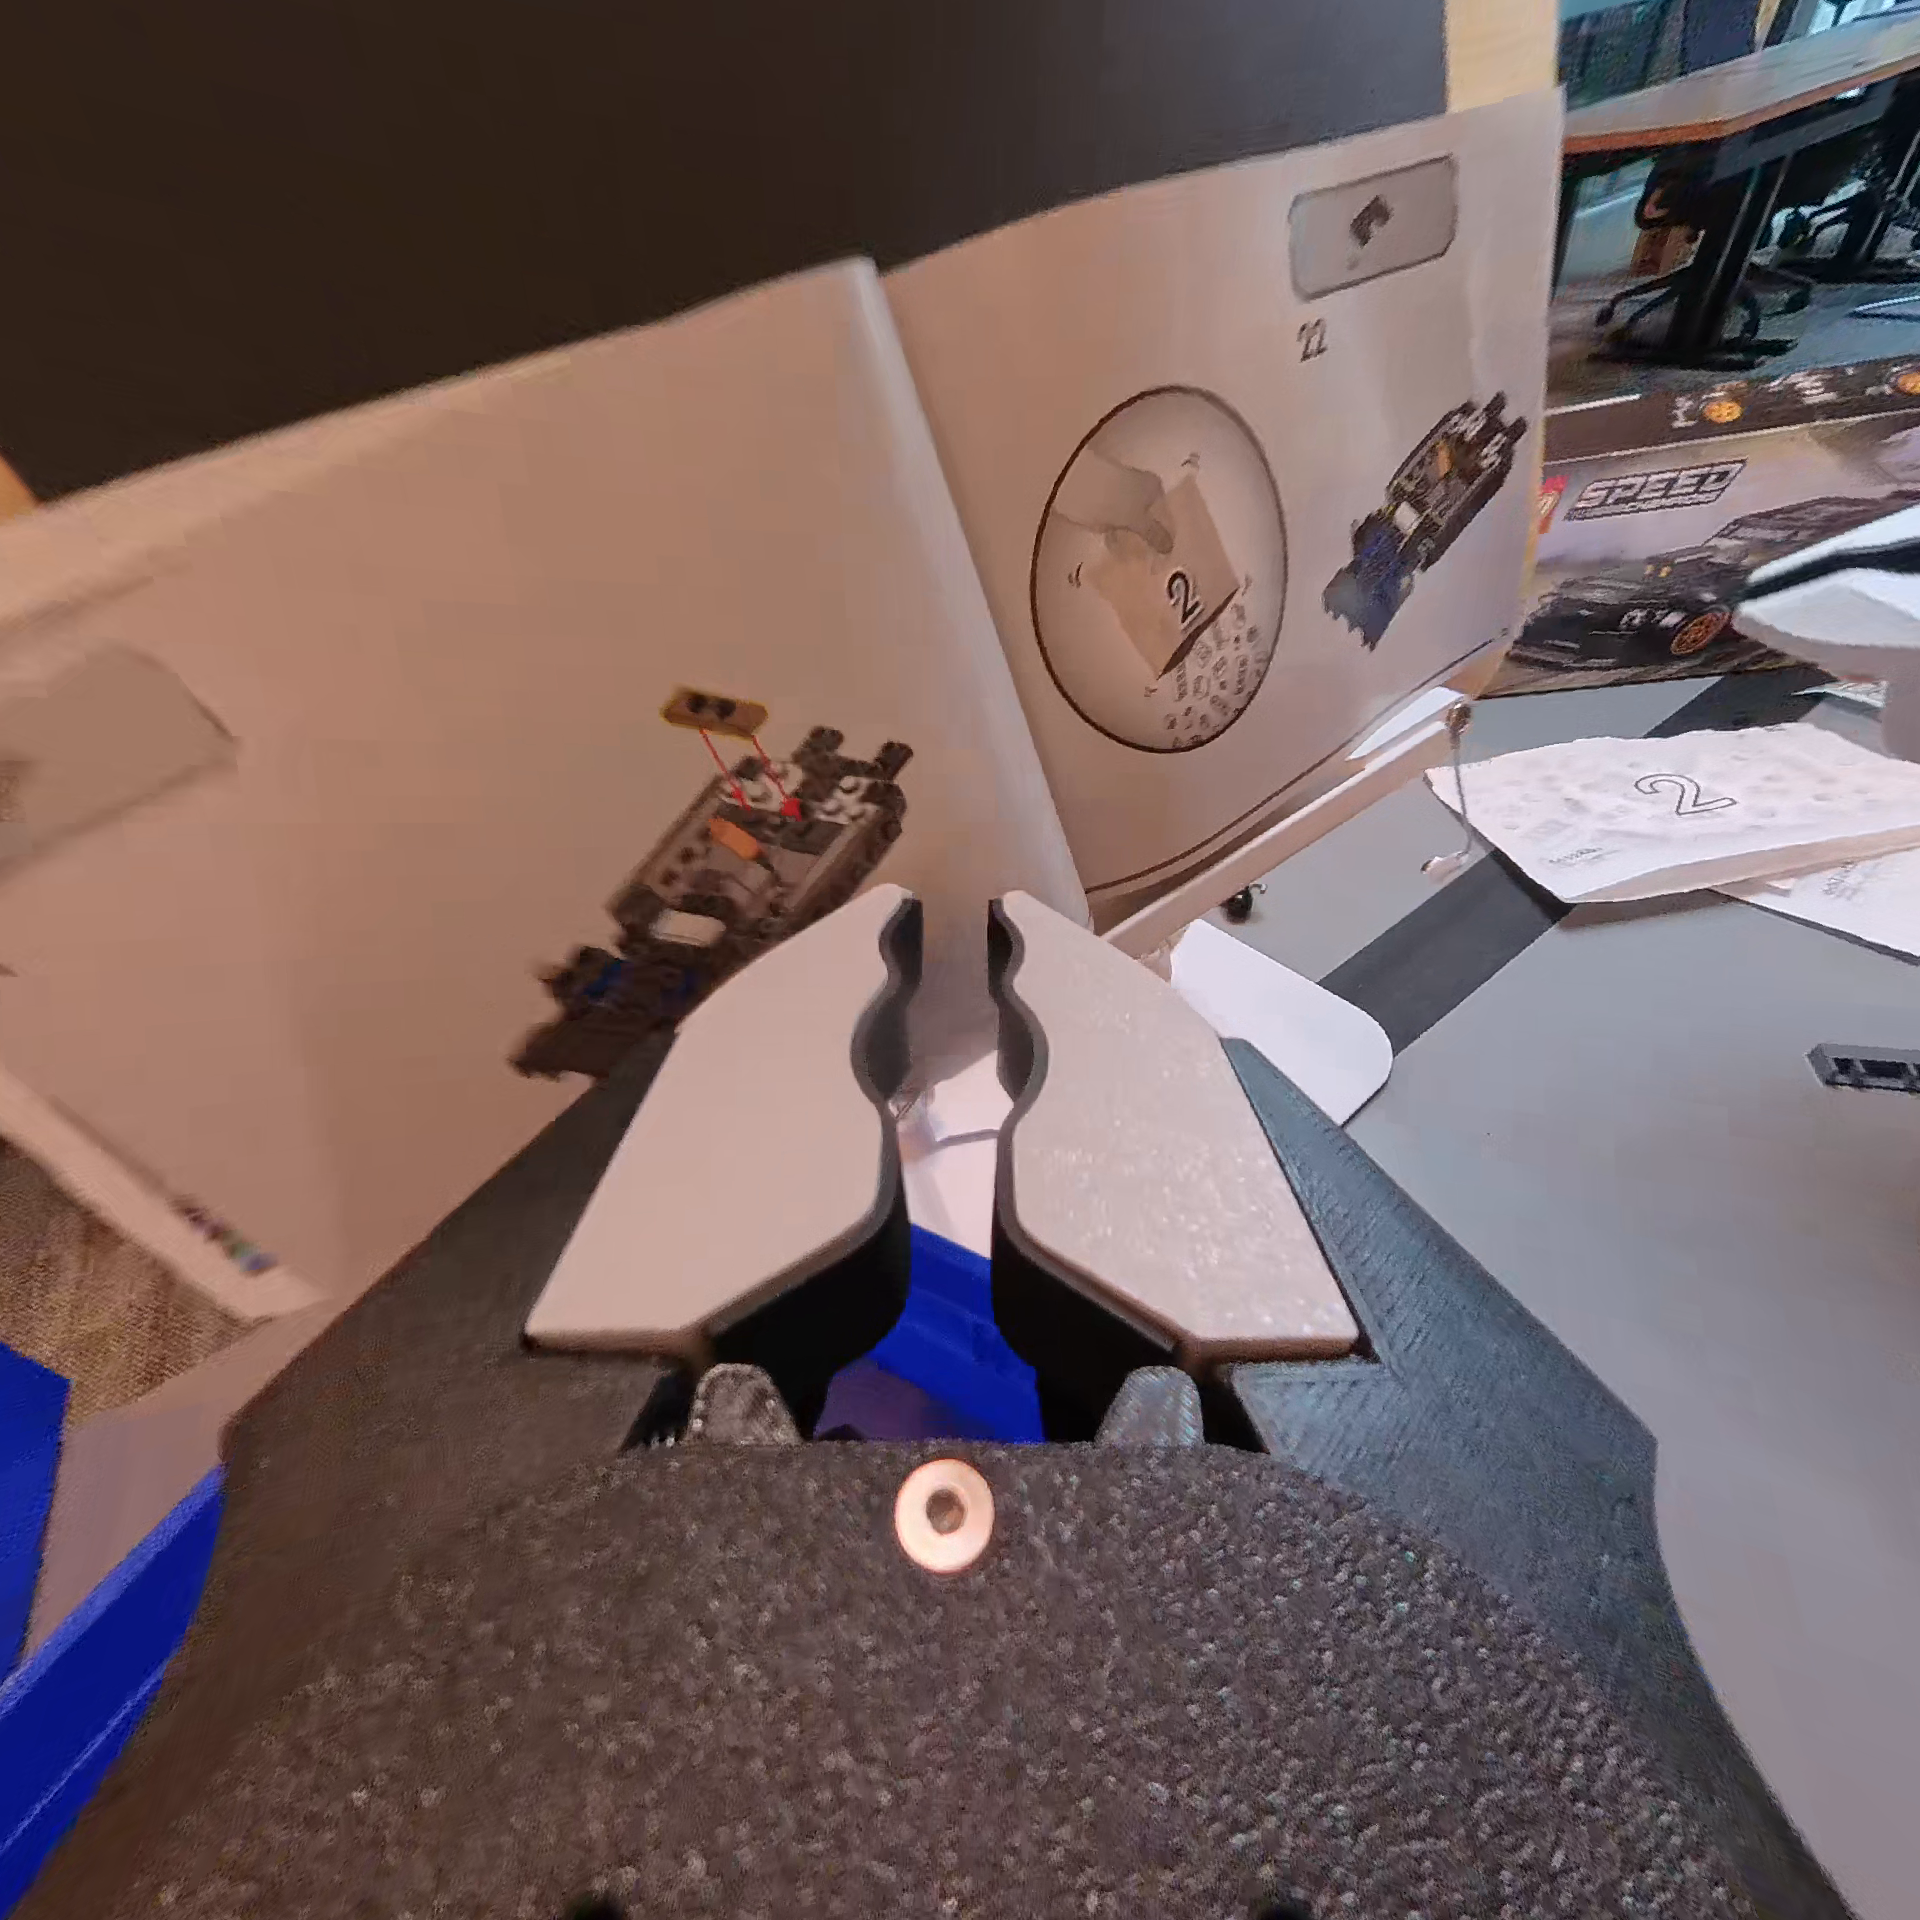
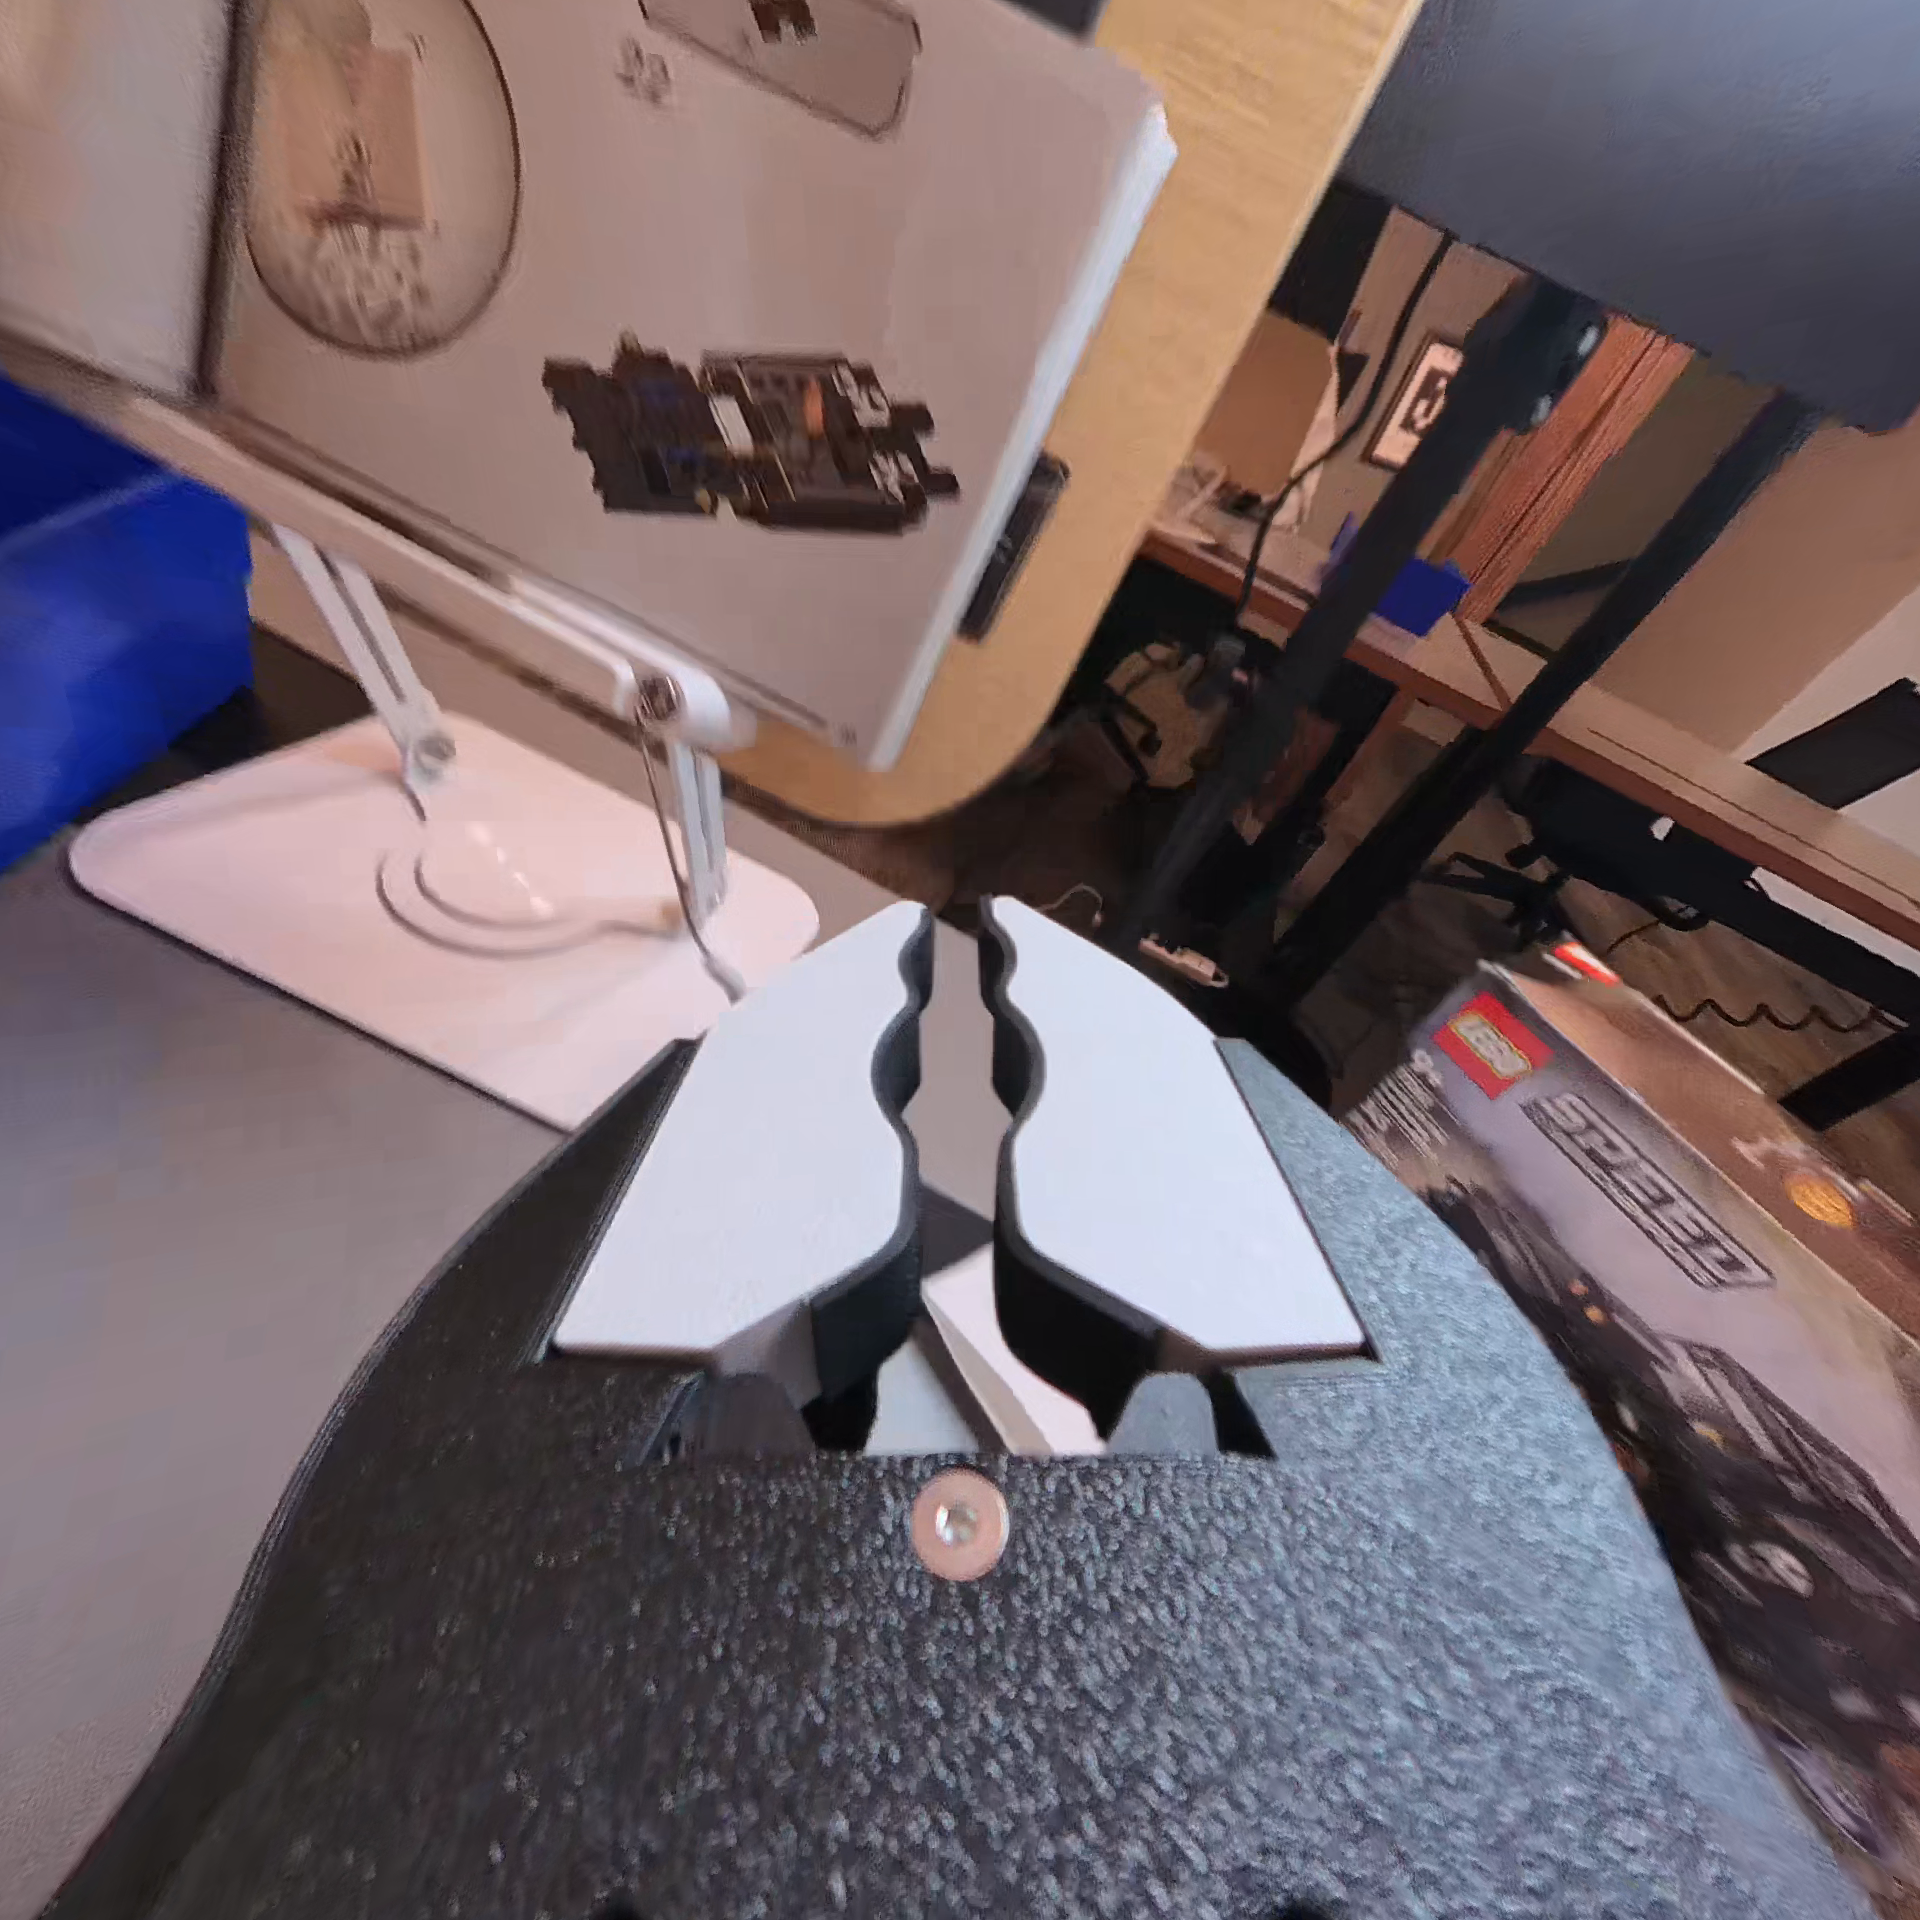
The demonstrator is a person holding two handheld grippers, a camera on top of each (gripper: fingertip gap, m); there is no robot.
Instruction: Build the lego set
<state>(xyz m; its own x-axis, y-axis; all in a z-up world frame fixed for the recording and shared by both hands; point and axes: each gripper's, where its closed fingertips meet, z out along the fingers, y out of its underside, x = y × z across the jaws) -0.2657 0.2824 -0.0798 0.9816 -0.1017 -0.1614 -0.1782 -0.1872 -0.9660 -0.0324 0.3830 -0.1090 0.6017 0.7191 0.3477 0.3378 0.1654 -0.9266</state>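
Jaws of left gripper (image 1: 954, 914): narrowly parted, holding nothing, above a blue bin (image 1: 83, 1621), facing an open instruction booklet (image 1: 644, 582) propped on a white stand (image 1: 1283, 1013). Grey counter (image 1: 1558, 1195): white numbered paper bag (image 1: 1683, 821), small dark brick (image 1: 1865, 1068), boxed car set (image 1: 1683, 540) behind. Jaws of right gripper (image 2: 956, 914): narrowly parted, empty, just right of the stand's base (image 2: 312, 883); set box (image 2: 1662, 1247) at right.

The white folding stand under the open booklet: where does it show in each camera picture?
Left wrist view: white folding stand, just right of centre, beyond the left gripper.
Right wrist view: left of centre, ahead of the right gripper.
Shared landmark: dark toy-car box.
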